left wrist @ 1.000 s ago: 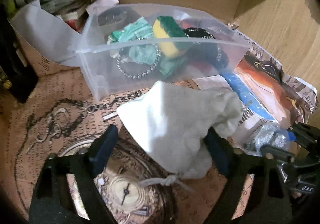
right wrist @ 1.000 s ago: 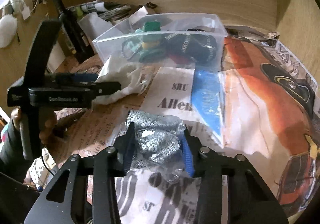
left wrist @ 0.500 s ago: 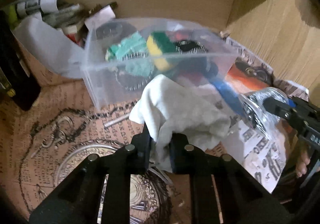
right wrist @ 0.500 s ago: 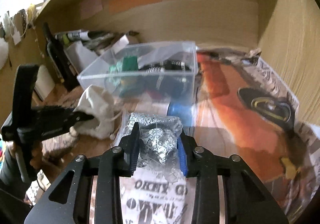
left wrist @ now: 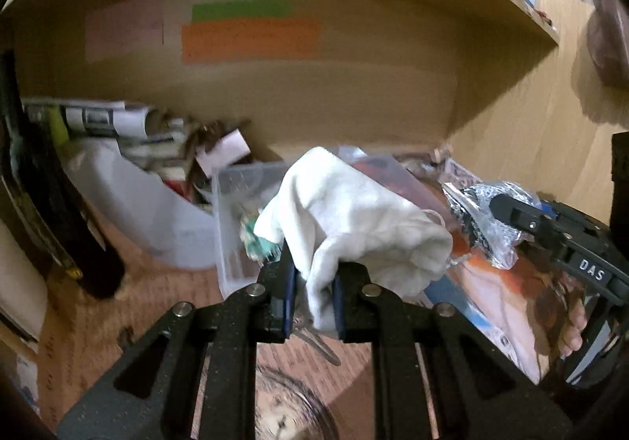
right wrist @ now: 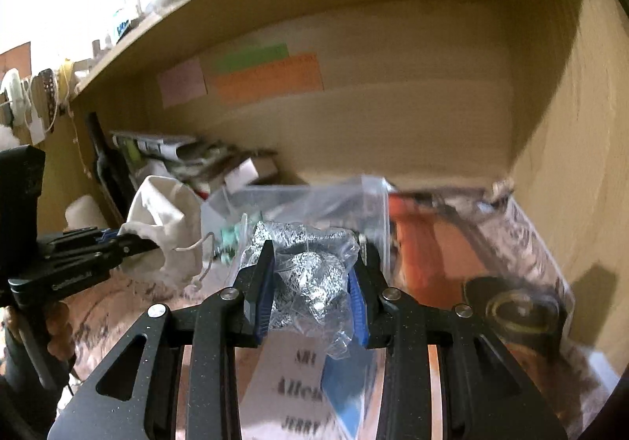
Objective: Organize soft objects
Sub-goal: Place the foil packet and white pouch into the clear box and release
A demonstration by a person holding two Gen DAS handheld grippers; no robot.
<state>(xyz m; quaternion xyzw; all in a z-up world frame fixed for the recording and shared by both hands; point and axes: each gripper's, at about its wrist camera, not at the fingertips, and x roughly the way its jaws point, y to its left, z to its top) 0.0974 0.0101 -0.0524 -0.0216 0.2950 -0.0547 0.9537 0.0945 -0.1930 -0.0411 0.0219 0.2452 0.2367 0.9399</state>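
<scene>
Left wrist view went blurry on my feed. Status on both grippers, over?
Left gripper shut on white pouch, lifted. Right gripper shut on bagged silver wad. Clear bin just ahead; nothing blocking.

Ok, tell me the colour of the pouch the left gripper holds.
Off-white cloth pouch; left wrist view.

left gripper (left wrist: pixel 312 300): black, speckled | blue pads | silver screws | right gripper (right wrist: pixel 310 302): same, "DAS" label
</scene>
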